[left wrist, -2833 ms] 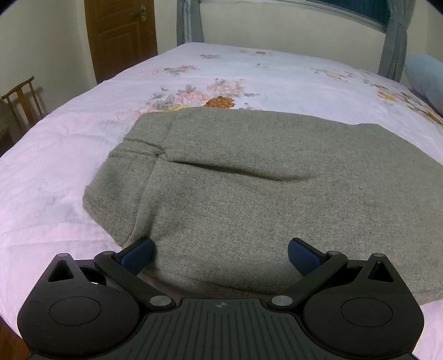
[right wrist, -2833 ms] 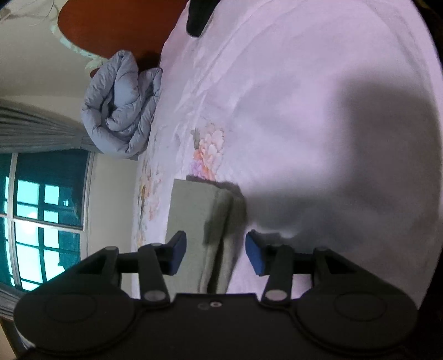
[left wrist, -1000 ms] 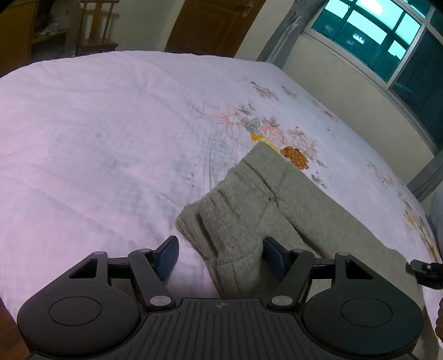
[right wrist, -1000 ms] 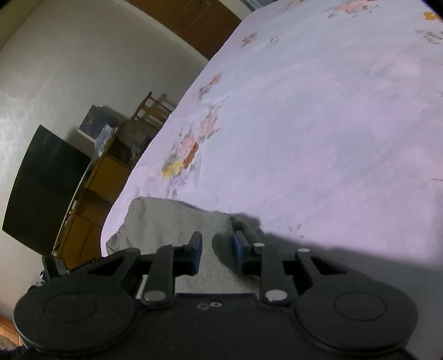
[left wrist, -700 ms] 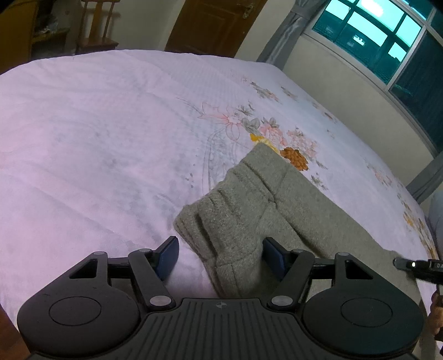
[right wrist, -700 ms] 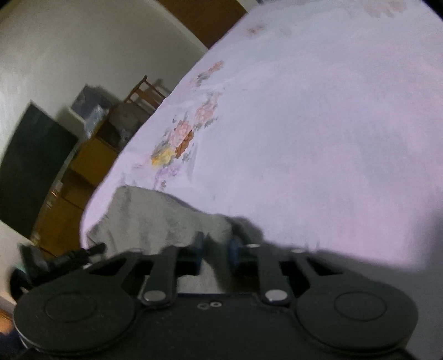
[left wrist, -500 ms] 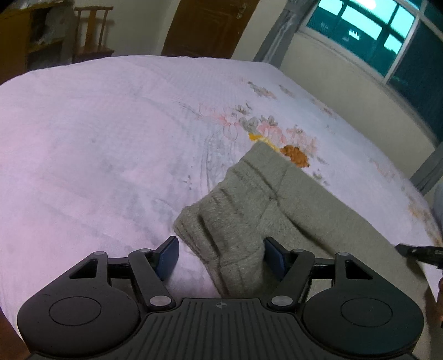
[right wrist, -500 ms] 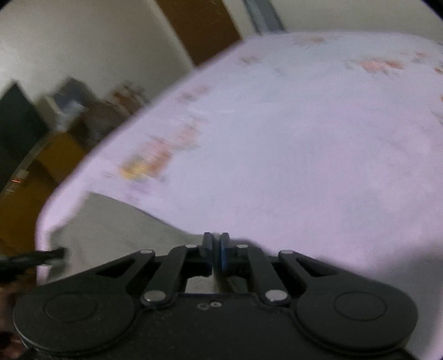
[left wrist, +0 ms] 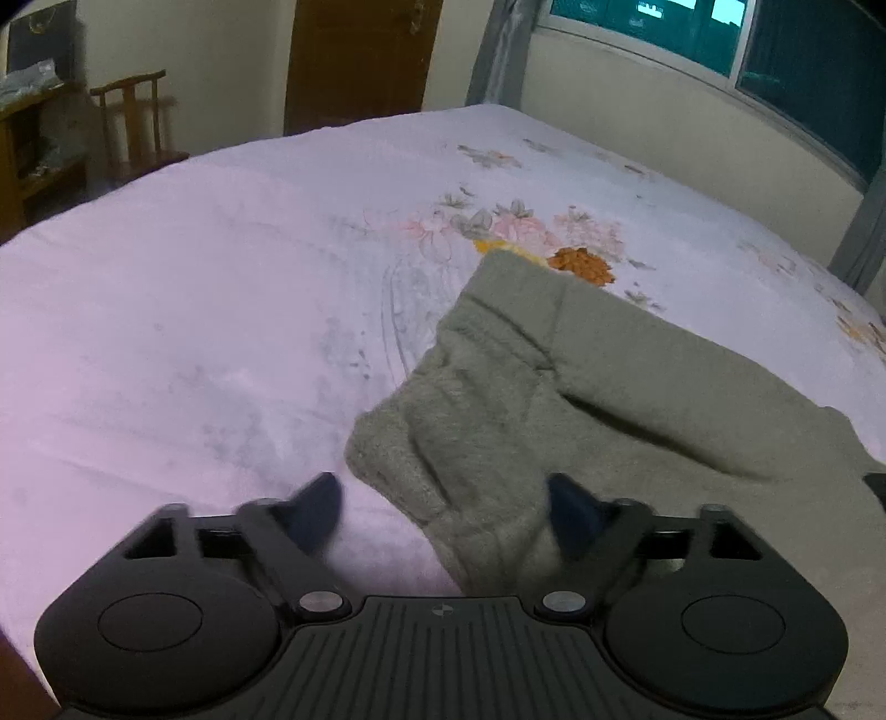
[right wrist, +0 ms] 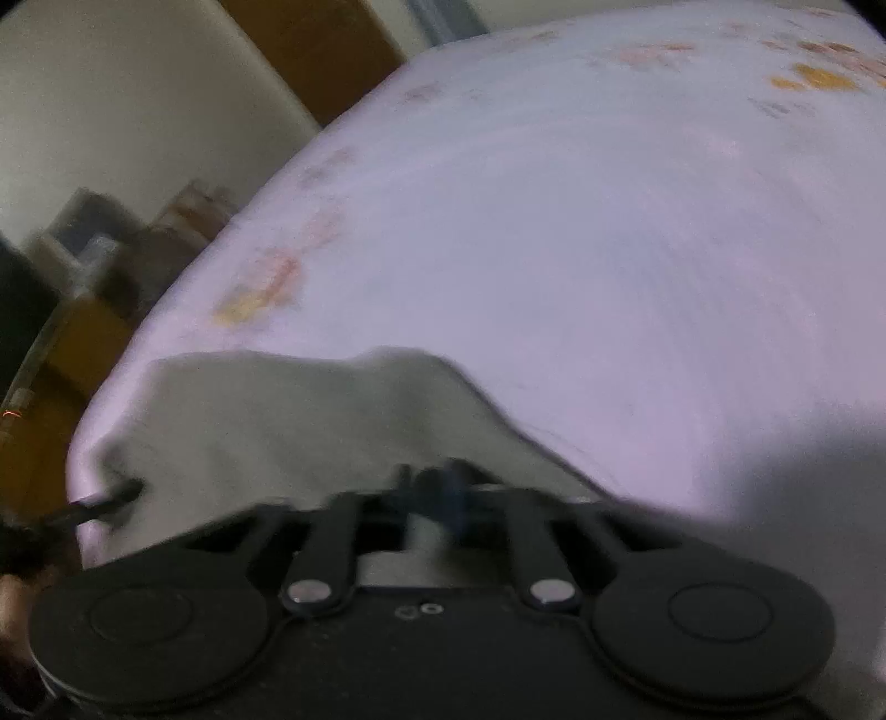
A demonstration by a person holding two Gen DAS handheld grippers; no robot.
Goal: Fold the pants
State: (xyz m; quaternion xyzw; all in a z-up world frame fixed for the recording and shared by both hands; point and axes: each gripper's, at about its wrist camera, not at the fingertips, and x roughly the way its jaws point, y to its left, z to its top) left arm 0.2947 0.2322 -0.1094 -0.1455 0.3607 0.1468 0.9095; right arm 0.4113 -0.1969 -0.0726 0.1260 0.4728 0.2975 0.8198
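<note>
Grey-green folded pants [left wrist: 598, 387] lie on the pink floral bedspread [left wrist: 194, 310]. In the left wrist view my left gripper [left wrist: 446, 512] is open, its blue-padded fingers [left wrist: 318, 512] straddling the near corner of the pants at the waistband end. In the right wrist view, which is blurred, my right gripper [right wrist: 437, 482] is shut on the other end of the pants [right wrist: 288, 410] and lifts that edge off the bed. The left gripper's tip [right wrist: 111, 495] shows at the pants' far corner.
A wooden chair [left wrist: 135, 124] and a brown door [left wrist: 360, 61] stand beyond the bed's far left. A window [left wrist: 720, 39] with grey curtains runs along the right wall. Wooden furniture [right wrist: 83, 343] stands beside the bed.
My right gripper has closed on the pants' edge and raised it. My left gripper stays open over the near corner; its view tilted up slightly.
</note>
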